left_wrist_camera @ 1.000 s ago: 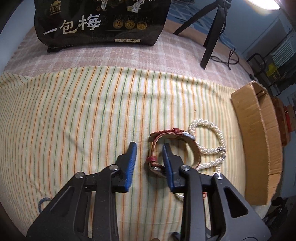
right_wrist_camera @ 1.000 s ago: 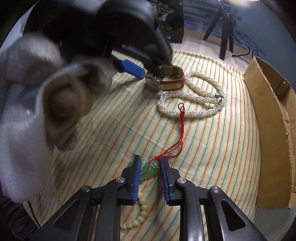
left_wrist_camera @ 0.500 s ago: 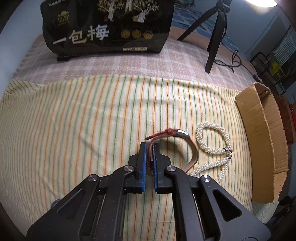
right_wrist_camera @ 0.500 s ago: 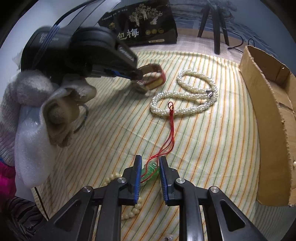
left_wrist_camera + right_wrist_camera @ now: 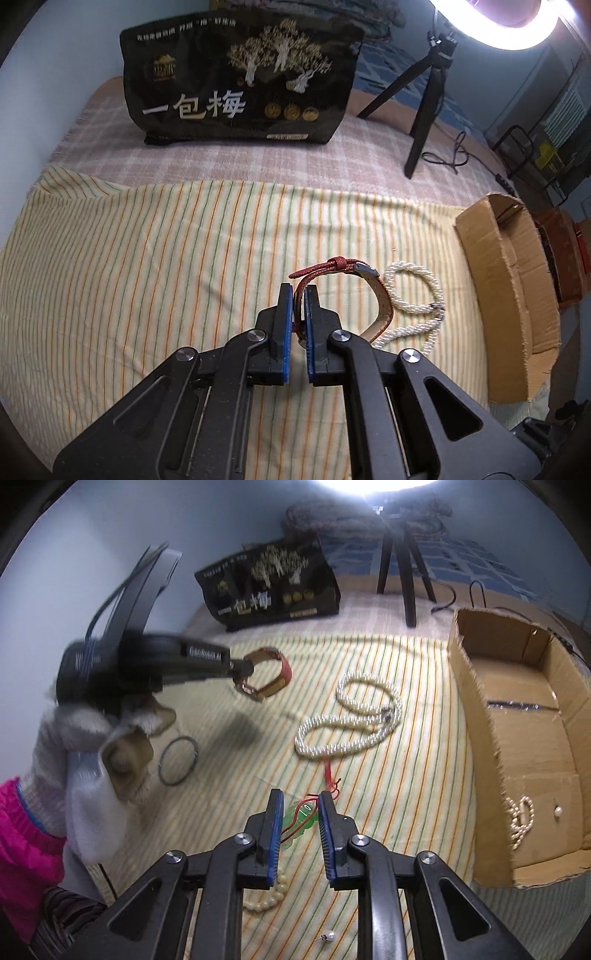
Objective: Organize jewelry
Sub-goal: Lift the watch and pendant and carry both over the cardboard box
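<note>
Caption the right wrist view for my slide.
Right tool grips a green pendant while left tool lifts a red-strapped watch above striped cloth.

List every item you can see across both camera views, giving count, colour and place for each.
Watch: one, red strap, held above cloth.
Pearl necklace: one, white, mid-cloth.
Green pendant: one, red cord, in right jaws.
Bead bracelet: one, cream, near edge.
Ring: one, dark, left cloth.
Stud: one, pearl, nearest.
Cardboard box: one, brown, right.
Bag: one, black, behind.
Tripod: one, black, behind.
Striped cloth: one, yellow.
Left gripper: shut on watch.
Right gripper: shut on pendant.
</note>
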`<state>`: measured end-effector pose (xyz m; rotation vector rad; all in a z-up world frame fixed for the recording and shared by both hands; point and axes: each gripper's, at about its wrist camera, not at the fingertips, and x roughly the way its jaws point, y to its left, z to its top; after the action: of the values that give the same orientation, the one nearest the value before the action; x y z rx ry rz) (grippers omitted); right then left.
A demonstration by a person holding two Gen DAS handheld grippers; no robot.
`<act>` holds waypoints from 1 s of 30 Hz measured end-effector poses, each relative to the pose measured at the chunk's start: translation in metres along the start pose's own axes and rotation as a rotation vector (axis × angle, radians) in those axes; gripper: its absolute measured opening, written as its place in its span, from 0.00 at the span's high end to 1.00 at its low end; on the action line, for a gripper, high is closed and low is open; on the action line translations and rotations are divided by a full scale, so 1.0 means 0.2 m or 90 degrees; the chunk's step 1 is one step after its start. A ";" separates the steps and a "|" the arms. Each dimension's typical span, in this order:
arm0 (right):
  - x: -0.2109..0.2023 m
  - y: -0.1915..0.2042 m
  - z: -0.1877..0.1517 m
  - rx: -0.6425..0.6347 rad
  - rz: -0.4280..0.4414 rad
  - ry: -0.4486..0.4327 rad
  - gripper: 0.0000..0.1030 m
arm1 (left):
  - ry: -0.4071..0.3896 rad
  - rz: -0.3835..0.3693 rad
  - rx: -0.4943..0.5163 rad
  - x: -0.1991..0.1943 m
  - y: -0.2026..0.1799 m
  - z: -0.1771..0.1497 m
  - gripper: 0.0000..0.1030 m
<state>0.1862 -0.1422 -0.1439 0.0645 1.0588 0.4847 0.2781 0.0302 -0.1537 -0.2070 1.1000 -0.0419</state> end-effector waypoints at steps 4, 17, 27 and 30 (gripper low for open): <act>-0.08 0.00 0.06 0.001 0.002 -0.031 0.83 | -0.017 -0.011 0.008 -0.07 -0.03 -0.01 0.96; -0.36 -0.18 0.21 0.040 -0.016 -0.126 0.83 | -0.053 -0.041 0.012 -0.23 -0.13 -0.02 0.96; -0.51 -0.50 0.29 0.087 -0.086 -0.175 0.83 | -0.060 -0.082 0.064 -0.25 -0.42 -0.05 0.96; -0.53 -0.57 0.32 0.094 -0.106 -0.181 0.83 | -0.061 -0.095 0.088 -0.25 -0.54 -0.06 0.96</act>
<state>0.2388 -0.2760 -0.0576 0.1701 0.8112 0.2377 0.2512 -0.0698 -0.0945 -0.1652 0.9799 -0.2374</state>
